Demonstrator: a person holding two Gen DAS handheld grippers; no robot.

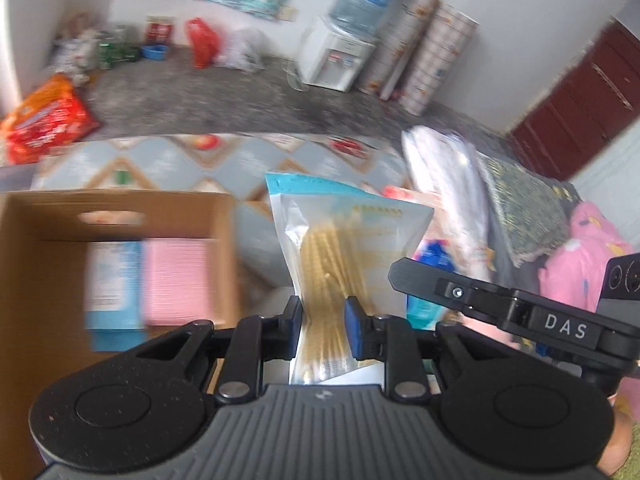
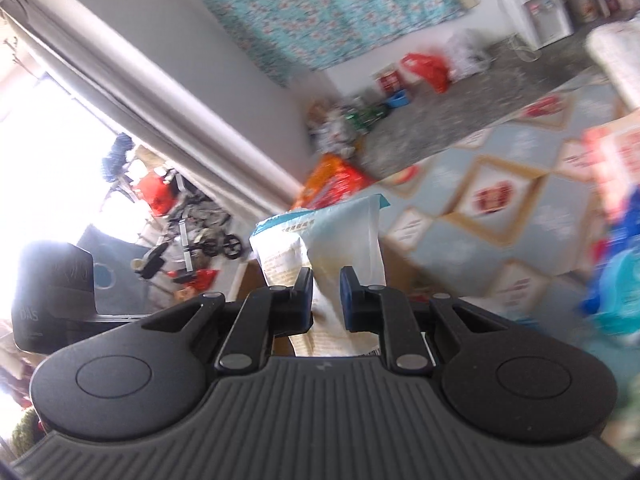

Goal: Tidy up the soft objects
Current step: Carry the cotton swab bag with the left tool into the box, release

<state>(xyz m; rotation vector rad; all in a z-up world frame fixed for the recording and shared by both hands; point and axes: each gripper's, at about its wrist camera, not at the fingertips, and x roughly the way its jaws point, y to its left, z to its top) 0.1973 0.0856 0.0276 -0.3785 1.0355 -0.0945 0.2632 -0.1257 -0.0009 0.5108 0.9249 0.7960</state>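
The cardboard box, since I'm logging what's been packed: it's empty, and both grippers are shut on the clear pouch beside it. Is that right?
Not quite. The cardboard box is not empty: the left wrist view shows a pink pack and a blue-and-white pack inside. The rest holds: the left gripper and right gripper are both shut on the clear pouch.

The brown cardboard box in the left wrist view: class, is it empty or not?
Not empty. The brown cardboard box holds a pink pack beside a blue-and-white pack.
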